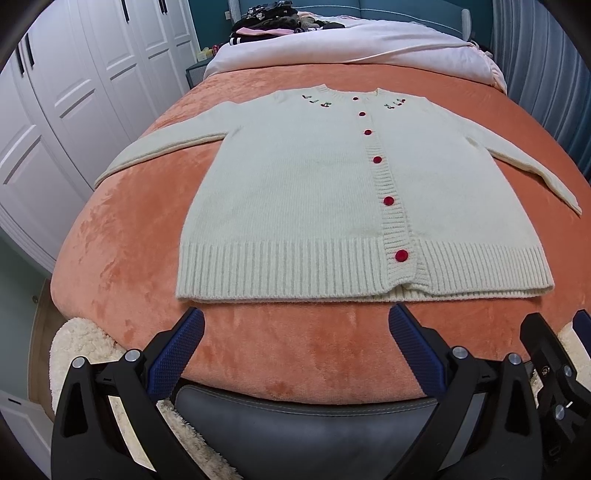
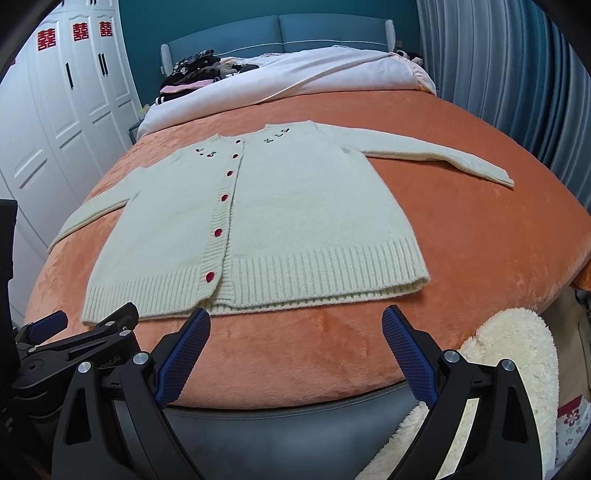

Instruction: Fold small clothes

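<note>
- Cream knit cardigan (image 1: 303,192) lies flat and front-up on the orange plush blanket (image 1: 295,354) covering the bed; hem toward both cameras, neckline at the far end.
- Buttoned shut: a row of red buttons (image 1: 401,255) runs down the ribbed placket. Small cherry embroidery (image 1: 317,101) on each side of the neckline.
- Both sleeves spread outward: left sleeve (image 1: 155,147) reaches toward the bed's wardrobe side, right sleeve (image 2: 443,157) angles toward the curtain side.
- At the hem the back layer shows slightly below the front layer, right of the placket.
- No containers in view. Nearest thing to one is the bed: white duvet (image 2: 314,74) bunched beyond the blanket, pile of dark and pink clothes (image 2: 195,72) on it near the teal headboard (image 2: 277,33).
- Left gripper (image 1: 297,325): jaws wide apart, holding nothing, tips over bare blanket just short of the hem, no contact with the knit. Blue textured pads (image 1: 177,354) face inward.
- Right gripper (image 2: 295,325): same state, jaws wide apart, holding nothing, tips just short of the hem, over blanket.
- Each gripper shows at the edge of the other's view, so they sit side by side.
- Dark padded footboard (image 1: 295,424) runs under both grippers at the near edge of the bed.
- Cream fluffy rug (image 2: 517,354) hangs or lies by the near corner; cannot tell which.
- White wardrobe doors (image 1: 74,92) on the left, grey-blue curtain (image 2: 498,74) on the right.
</note>
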A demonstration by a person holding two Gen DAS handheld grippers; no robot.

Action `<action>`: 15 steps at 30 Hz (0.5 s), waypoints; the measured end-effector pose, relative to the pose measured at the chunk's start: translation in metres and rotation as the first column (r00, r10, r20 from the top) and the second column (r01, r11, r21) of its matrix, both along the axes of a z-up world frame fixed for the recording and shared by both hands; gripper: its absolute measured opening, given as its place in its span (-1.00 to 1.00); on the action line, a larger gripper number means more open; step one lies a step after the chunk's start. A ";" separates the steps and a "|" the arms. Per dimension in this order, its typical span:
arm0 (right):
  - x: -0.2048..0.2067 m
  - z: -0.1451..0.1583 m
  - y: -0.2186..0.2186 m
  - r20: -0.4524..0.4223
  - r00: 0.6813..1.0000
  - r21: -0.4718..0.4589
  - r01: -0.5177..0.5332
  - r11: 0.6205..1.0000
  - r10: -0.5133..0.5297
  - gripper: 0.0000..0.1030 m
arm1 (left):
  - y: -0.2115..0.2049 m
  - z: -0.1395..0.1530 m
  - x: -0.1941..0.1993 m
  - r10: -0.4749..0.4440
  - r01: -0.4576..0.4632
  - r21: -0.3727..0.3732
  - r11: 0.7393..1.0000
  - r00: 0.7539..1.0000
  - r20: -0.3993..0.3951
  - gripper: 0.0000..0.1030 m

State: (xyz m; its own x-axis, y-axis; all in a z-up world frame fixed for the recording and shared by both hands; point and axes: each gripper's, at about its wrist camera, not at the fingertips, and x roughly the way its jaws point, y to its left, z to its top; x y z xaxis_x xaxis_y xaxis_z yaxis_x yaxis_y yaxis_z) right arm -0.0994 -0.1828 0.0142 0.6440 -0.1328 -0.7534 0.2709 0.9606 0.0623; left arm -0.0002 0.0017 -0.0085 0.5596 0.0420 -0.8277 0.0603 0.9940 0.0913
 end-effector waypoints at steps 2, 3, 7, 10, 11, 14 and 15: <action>0.000 0.000 0.000 -0.001 1.000 0.001 0.000 1.000 0.000 0.79 | 0.000 0.000 0.000 0.001 -0.001 0.000 1.000 1.000 0.000 0.90; 0.000 0.000 0.000 -0.001 1.000 0.000 0.000 1.000 0.000 0.79 | 0.000 0.000 0.000 0.001 -0.001 -0.001 1.000 1.000 -0.001 0.90; 0.001 -0.001 0.002 -0.004 1.000 0.000 -0.005 1.000 0.005 0.79 | 0.000 -0.001 0.000 0.001 -0.001 -0.001 1.000 1.000 -0.002 0.90; 0.001 -0.001 0.003 -0.003 1.000 0.000 -0.005 1.000 0.005 0.79 | 0.000 -0.001 0.000 0.002 -0.002 0.000 1.000 1.000 -0.001 0.90; 0.001 -0.001 0.003 -0.003 1.000 0.001 -0.005 1.000 0.005 0.79 | 0.000 -0.001 0.000 0.001 -0.002 -0.001 1.000 1.000 -0.002 0.90; 0.001 -0.001 0.003 -0.003 1.000 0.001 -0.005 1.000 0.005 0.79 | 0.000 -0.001 0.000 0.000 0.000 0.000 1.000 1.000 -0.001 0.90; 0.001 -0.001 0.003 -0.003 1.000 0.000 -0.005 1.000 0.005 0.79 | 0.000 -0.001 0.000 0.001 -0.001 0.000 1.000 1.000 -0.001 0.90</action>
